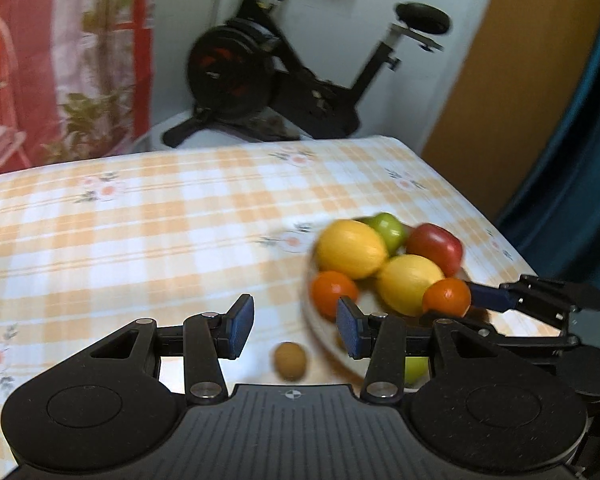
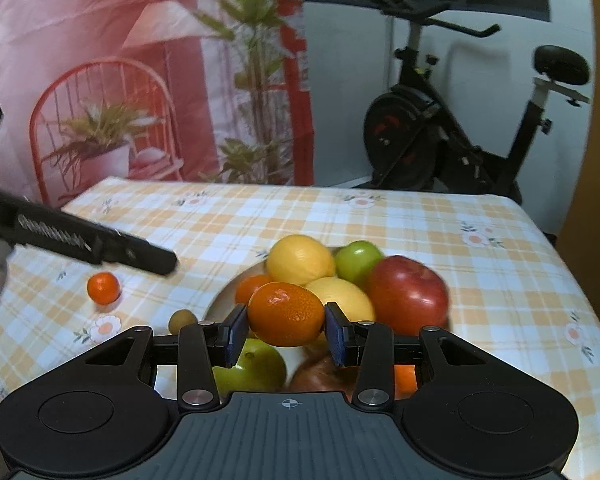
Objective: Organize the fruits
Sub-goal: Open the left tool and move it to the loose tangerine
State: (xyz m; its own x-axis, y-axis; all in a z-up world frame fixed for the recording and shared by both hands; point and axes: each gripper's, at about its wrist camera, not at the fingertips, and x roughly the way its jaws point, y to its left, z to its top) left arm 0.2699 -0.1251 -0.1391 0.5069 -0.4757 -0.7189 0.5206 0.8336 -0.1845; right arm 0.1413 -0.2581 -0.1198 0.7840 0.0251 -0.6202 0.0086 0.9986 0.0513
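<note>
**Orange Gripped Over the Fruit Plate**

The counter (image 2: 440, 216), covered in an orange-checked floral cloth, carries a plate (image 2: 224, 300) heaped with two lemons, a red apple (image 2: 406, 294), green apples and oranges. Directly above the plate's near side, the right tongs (image 2: 286, 330) are clamped on an orange (image 2: 286, 314), both blue pads pressing its sides. Left of the plate, the left tongs (image 1: 296, 326) hang partly spread with nothing between them. A loose small orange (image 2: 103, 288) lies well left of the plate; a small brown fruit (image 2: 182, 319) sits just beside its left rim.
</note>
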